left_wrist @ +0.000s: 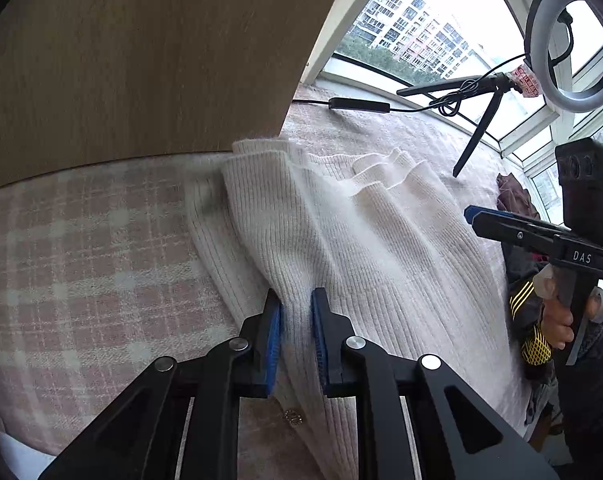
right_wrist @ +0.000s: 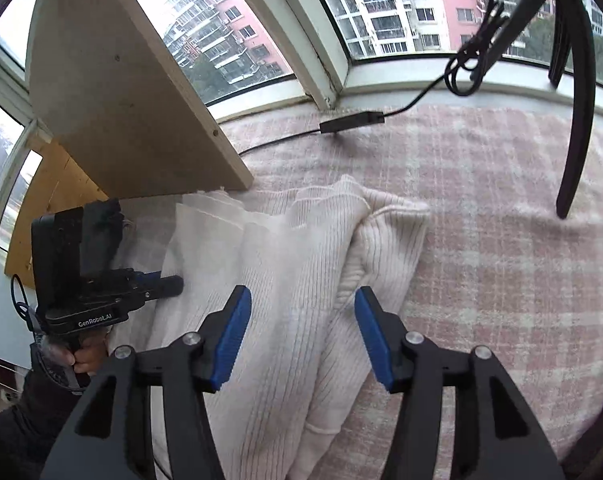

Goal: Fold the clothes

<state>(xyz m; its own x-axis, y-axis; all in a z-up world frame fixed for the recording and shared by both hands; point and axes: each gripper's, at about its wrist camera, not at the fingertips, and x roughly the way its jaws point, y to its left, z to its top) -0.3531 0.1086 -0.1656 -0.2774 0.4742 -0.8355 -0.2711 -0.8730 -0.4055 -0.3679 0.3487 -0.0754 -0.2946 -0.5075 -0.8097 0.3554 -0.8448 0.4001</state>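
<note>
Left tool point(left_wrist: 295, 336) pinches the cream sweater point(left_wrist: 365, 240); right tool point(right_wrist: 303, 336) gapes above it.

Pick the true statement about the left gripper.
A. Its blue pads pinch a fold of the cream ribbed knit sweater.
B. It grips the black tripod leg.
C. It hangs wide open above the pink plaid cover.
A: in the left wrist view, the left gripper has its narrowly spaced blue pads squeezing a ridge of the cream ribbed knit sweater.

I'm pinching a ridge of the cream ribbed sweater point(left_wrist: 341, 232) in my left gripper point(left_wrist: 295, 334), blue pads pressing the knit. It's lying across the pink plaid blanket point(left_wrist: 81, 264). My right gripper point(left_wrist: 471, 216) is hovering at the sweater's far edge.
</note>
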